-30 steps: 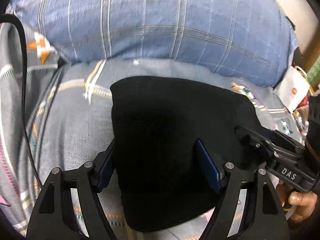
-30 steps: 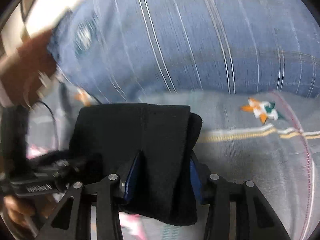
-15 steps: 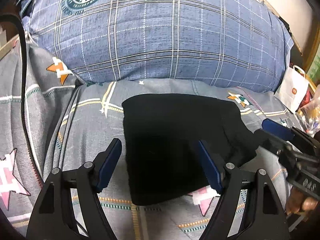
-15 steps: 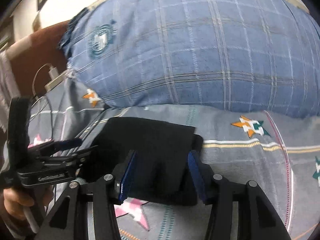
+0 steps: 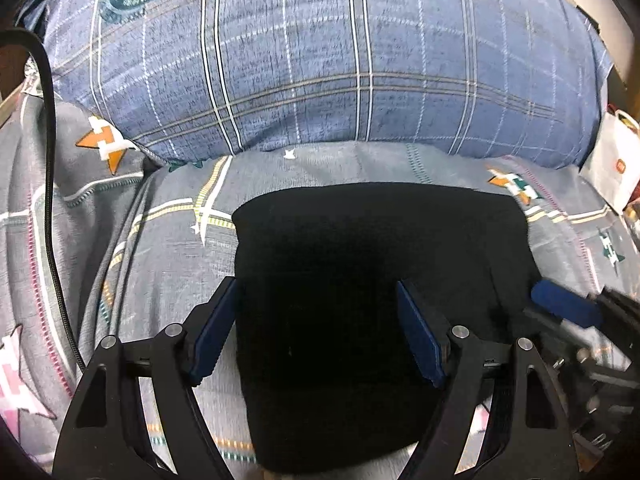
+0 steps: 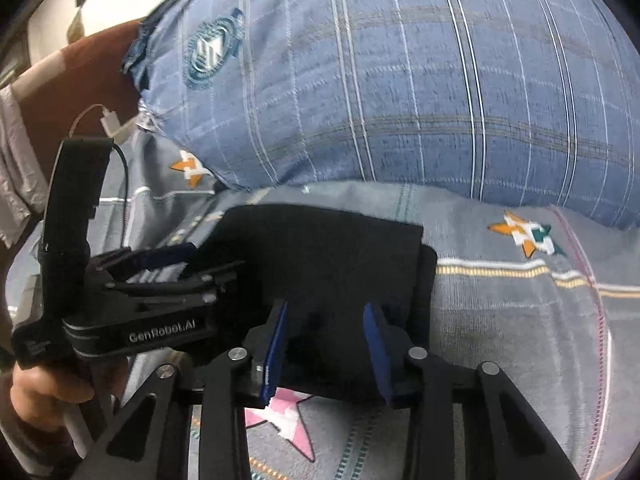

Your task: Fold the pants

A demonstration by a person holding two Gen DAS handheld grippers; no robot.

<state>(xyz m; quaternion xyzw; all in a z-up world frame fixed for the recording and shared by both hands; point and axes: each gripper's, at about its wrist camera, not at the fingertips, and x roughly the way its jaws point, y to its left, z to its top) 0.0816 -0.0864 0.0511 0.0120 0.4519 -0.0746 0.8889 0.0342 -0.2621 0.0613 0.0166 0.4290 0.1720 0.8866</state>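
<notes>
The black pants (image 5: 360, 288) lie folded into a compact rectangle on the grey patterned bedsheet (image 5: 168, 264); they also show in the right wrist view (image 6: 320, 264). My left gripper (image 5: 316, 332) is open, its blue pads astride the near part of the bundle, not pinching it. My right gripper (image 6: 326, 344) is open over the bundle's near right edge. The right gripper appears at the right edge of the left wrist view (image 5: 568, 312), and the left one at the left of the right wrist view (image 6: 152, 272).
A large blue plaid pillow (image 5: 320, 60) fills the space just behind the pants. A black cable (image 5: 50, 200) runs down the left side of the bed. A white bag (image 5: 612, 168) sits at the far right. A charger plug and cord (image 6: 108, 120) lie at the left.
Both grippers have let go of the pants and drawn back a little; the folded bundle now lies flat on the sheet. The left gripper has then come closer over the bundle again.
</notes>
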